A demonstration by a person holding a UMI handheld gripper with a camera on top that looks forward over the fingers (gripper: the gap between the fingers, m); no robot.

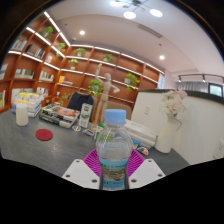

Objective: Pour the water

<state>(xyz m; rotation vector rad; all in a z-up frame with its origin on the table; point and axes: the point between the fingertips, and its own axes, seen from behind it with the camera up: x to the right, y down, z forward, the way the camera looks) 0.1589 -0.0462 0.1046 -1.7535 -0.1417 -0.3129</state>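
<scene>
Water bottle upright and gripped between the fingers, above a dark worktop.

The gripper (114,170) is clenched on a clear plastic water bottle (114,150) with a light blue cap (115,117); both magenta pads (94,163) press against its sides, and the bottle stands upright between them. Beyond the bottle lies the dark worktop (45,150), with a small red disc (44,134) toward its left side and a white cup (22,116) near its far left edge. A row of small containers (62,116) sits along the far edge, in front of wall shelves (100,70) carrying green plants. To the right of the bottle, a white vase of pale flowers (172,112) stands near the worktop's right edge.
</scene>
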